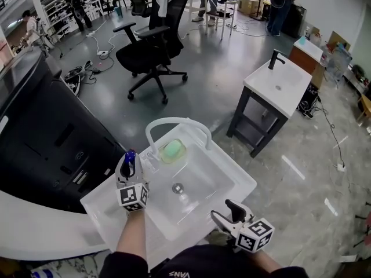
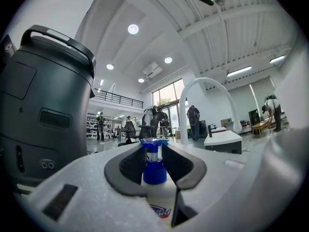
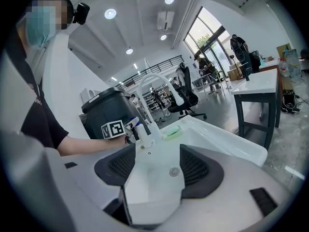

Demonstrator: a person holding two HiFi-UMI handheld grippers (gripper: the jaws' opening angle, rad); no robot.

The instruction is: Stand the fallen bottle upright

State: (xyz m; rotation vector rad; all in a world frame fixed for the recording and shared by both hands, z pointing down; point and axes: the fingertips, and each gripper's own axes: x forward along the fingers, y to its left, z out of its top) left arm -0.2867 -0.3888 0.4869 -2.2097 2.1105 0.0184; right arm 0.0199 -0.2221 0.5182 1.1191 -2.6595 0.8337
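Note:
A white bottle with a blue pump cap sits between the jaws of my left gripper, which is shut on its neck. The bottle runs along the jaws with its cap pointing away from the hand. In the head view the blue cap shows above the left gripper, over the sink's left ledge next to the faucet base. My right gripper stands open and holds nothing at the sink's front right edge, facing the basin. From there the left gripper shows beside the faucet.
The white sink has a curved white faucet and a green sponge in a dish at its back. A large black bin stands close on the left. An office chair and a second sink stand are farther off.

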